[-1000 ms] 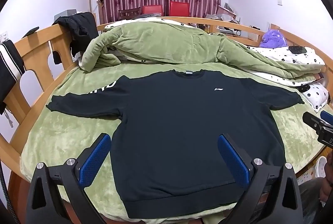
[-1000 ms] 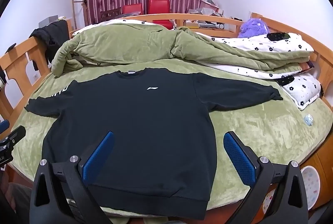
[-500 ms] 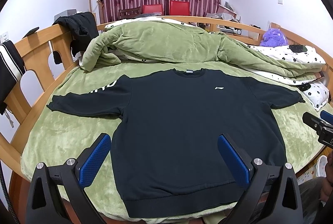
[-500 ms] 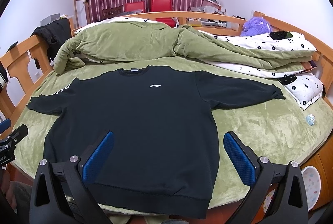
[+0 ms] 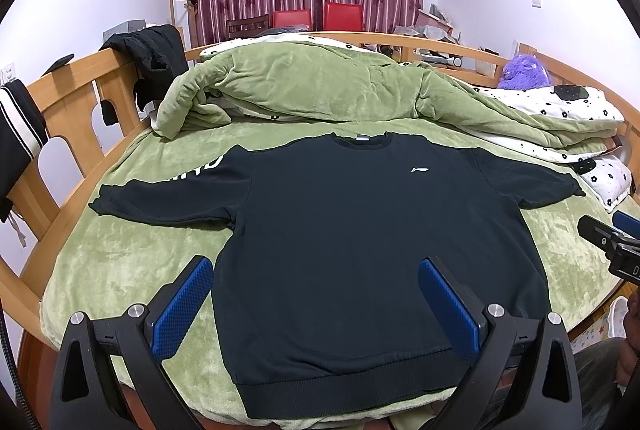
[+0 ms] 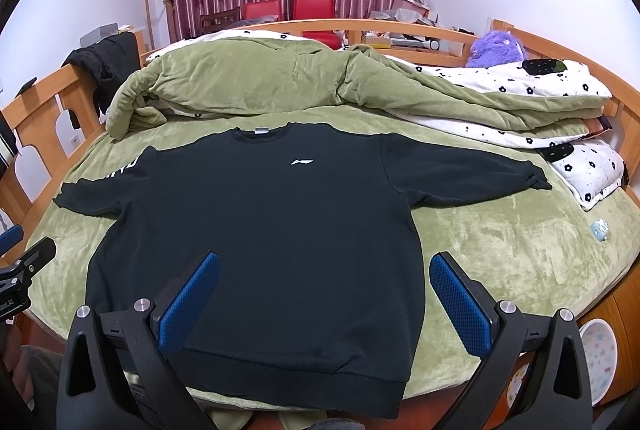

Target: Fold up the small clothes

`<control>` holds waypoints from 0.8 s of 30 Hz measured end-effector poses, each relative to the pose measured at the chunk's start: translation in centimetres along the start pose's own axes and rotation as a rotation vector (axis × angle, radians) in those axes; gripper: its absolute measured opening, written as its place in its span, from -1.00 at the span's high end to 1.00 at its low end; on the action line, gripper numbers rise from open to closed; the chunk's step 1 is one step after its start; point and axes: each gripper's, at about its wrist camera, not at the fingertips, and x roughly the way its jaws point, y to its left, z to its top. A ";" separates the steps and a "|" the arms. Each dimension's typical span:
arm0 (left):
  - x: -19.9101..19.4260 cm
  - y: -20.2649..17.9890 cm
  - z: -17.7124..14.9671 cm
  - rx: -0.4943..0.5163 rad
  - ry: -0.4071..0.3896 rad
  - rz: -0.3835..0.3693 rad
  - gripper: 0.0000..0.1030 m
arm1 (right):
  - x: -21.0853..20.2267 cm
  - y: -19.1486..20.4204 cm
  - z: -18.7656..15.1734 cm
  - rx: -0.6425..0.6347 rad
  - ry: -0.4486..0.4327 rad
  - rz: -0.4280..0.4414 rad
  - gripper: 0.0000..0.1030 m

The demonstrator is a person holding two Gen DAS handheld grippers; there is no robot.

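Both tongs wide, empty: left gripper [image 5: 316,294] & right gripper [image 6: 324,290] hung over sweatshirt [image 5: 360,230] hem; collar lay fwd, sleeves spread sideways.

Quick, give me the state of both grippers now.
Left gripper: open, holding nothing, above the black sweatshirt.
Right gripper: open, holding nothing, above the same sweatshirt.

The sweatshirt [image 5: 360,230] lay flat on the bed [image 5: 112,262], hem nearest both tongs, collar farthest, sleeves spread to either side. The left tongs [image 5: 316,290] hung over its lower left part, the right tongs [image 6: 324,286] over its lower right. Beyond the collar, a bunched quilt [image 5: 320,86] crossed the bed.
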 end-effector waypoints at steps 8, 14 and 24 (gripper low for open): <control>0.2 0.0 0.0 -0.007 0.006 -0.014 -1.00 | 0.3 0.4 0.3 -0.010 0.009 -0.001 -0.99; 0.2 0.1 0.0 -0.006 0.006 -0.014 -1.00 | 0.5 0.4 0.3 -0.012 0.009 0.000 -0.99; 0.2 0.1 0.0 -0.005 0.009 -0.012 -1.00 | 0.6 0.7 0.1 -0.009 0.012 0.010 -0.99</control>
